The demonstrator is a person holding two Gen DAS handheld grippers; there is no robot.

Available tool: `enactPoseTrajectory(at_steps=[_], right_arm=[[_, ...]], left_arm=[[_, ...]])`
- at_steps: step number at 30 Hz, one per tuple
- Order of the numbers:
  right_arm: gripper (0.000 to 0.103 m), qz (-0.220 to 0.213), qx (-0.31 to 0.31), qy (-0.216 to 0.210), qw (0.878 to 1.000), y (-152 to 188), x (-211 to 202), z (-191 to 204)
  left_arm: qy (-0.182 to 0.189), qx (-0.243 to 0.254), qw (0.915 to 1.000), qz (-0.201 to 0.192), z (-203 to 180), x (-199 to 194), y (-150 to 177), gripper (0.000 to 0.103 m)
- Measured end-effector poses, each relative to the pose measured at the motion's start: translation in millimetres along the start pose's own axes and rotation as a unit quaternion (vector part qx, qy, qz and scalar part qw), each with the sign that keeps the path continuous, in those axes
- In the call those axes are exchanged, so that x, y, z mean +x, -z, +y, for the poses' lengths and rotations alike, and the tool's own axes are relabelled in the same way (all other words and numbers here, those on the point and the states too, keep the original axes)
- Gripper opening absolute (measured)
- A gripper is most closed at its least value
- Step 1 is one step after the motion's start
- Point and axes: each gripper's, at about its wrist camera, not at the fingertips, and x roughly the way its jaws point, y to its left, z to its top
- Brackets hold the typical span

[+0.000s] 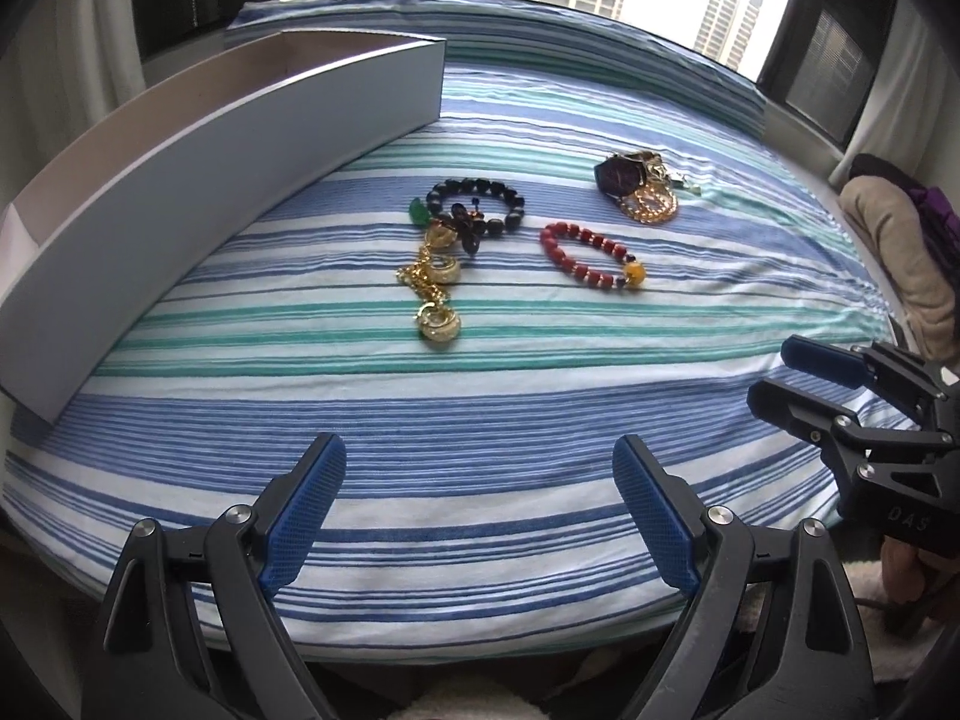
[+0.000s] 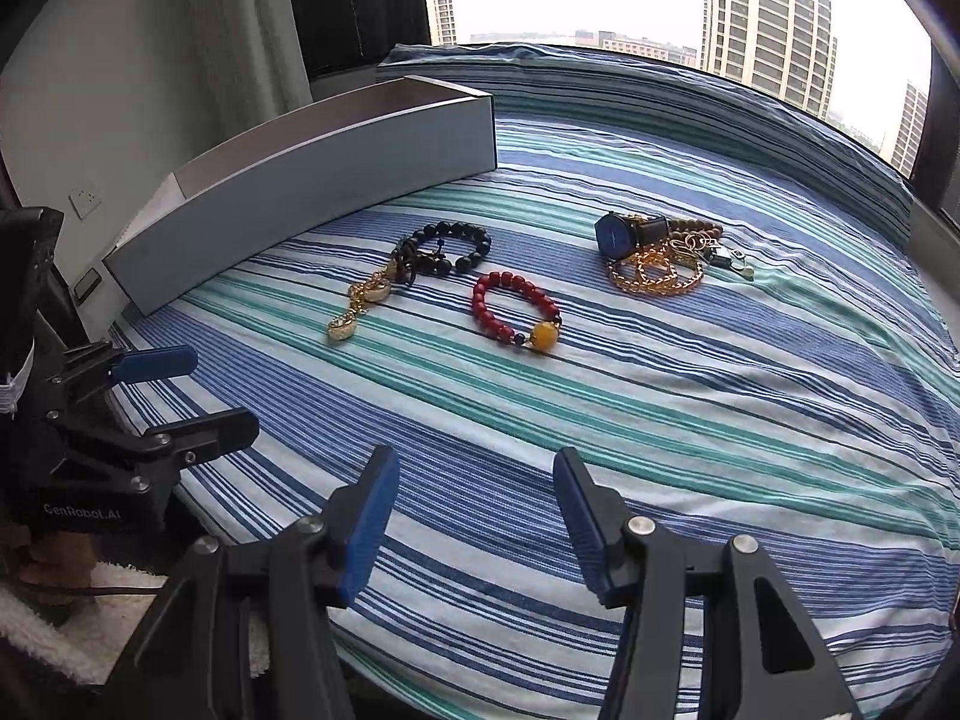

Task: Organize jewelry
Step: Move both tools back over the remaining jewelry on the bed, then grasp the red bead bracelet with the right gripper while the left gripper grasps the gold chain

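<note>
Both grippers spread, nothing between the pads: left gripper [image 1: 479,480], right gripper [image 2: 477,492], poised over the near edge of the bed [image 1: 480,372]. All jewelry mid-bed, ahead of both: black bracelet [image 1: 480,207] and gold chain [image 1: 435,282] left, red bracelet [image 2: 516,312] centre, watch pile [image 2: 654,252] toward the far right. Box [image 1: 210,180] along the left edge, long axis running near-to-far. Chain's long axis likewise near-to-far. Probably nearest the left: the chain. Nearest the right: the red bracelet, flat, amber bead facing near-right.

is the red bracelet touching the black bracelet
Apart. The right wrist view shows a strip of striped sheet between the red bracelet and the black bracelet; the left wrist view shows the same gap.
</note>
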Motion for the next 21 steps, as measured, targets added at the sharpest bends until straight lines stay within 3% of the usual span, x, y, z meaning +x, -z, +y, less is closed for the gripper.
enactPoseTrajectory(at_steps=[12,21], right_arm=[[0.054,0.01,0.012,-0.005,1.0,-11,14,-9],[0.054,0.022,0.033,-0.017,0.999,-42,35,-29]], left_arm=[[-0.013,-0.013,0.9998,0.005,13,9,-12,0.091],[-0.027,-0.035,0.999,0.0,32,11,-22,0.091]])
